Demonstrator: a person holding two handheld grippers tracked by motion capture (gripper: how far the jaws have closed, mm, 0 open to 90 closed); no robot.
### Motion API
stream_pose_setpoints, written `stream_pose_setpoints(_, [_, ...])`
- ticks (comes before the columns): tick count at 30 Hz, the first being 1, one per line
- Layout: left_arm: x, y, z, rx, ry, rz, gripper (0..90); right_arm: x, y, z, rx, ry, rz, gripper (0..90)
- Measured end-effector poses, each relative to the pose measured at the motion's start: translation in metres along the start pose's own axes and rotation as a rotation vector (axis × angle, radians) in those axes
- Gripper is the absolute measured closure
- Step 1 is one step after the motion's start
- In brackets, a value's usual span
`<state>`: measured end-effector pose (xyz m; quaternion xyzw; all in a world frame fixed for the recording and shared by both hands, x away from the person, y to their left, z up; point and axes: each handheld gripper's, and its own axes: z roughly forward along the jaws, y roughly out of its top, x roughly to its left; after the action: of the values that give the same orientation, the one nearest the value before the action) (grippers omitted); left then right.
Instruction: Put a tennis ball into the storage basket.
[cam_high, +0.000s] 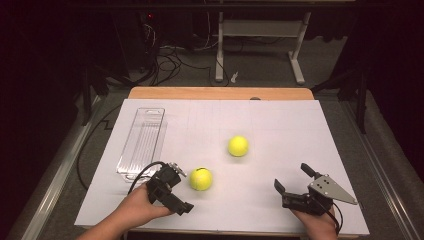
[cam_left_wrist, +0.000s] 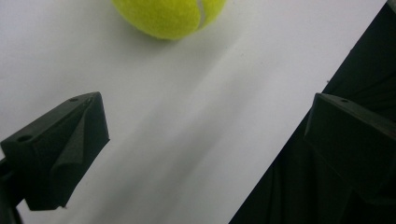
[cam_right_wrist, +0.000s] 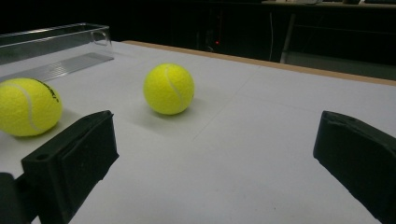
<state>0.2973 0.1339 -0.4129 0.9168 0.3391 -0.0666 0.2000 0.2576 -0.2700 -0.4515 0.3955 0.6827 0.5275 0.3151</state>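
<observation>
Tennis ball, near one (cam_high: 201, 178), sits on the white table (cam_high: 280, 125) just beside your left tool (cam_high: 172, 187), close but not touching, w/ nothing between the jaws yet. That tool's jaws stand wide apart; in the left gripper view the ball (cam_left_wrist: 169, 16) is up at the top edge, off-centre toward the left jaw, so you're not lined up. My read: the step is the approach for a pick-up w/ the left. Do it well: swing the tool so the ball sits midway btwn the jaws, drop low enough to catch it at its widest part, then close slow, since felt grips fine but a round ball squirts out if you pinch high or off-centre. Don't nudge it first; it'll roll. Your right tool (cam_high: 292, 185) waits near the front right of the table, jaws also wide apart, holding nothing, pointed toward the far ball (cam_right_wrist: 168, 88). Clear plastic tray (cam_high: 141, 142) lies at the left, long side running away from you, looks empty; likely the drop spot, tho that's a guess. Count: 2 tennis balls, well apart from each other, 1 tray, 2 tools.
</observation>
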Motion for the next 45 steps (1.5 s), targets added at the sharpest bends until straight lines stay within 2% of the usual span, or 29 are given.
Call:
stream_pose_setpoints(9, [0.001,0.011,-0.008,-0.008,0.002,0.002,0.6,0.000,0.000,0.000,-0.001,0.000,0.001,0.1])
stream_pose_setpoints(26, [0.000,0.036,-0.012,0.012,0.022,0.021,0.6,-0.001,0.000,0.000,-0.002,0.002,0.003,0.1])
stream_pose_setpoints(33, [0.003,0.044,-0.009,0.019,0.020,0.013,0.6,-0.001,0.000,-0.001,-0.002,0.003,0.005,0.1])
stream_pose_setpoints(45, [0.011,0.055,0.002,0.002,0.016,-0.011,0.6,-0.002,0.000,-0.001,-0.005,0.001,0.003,0.1])
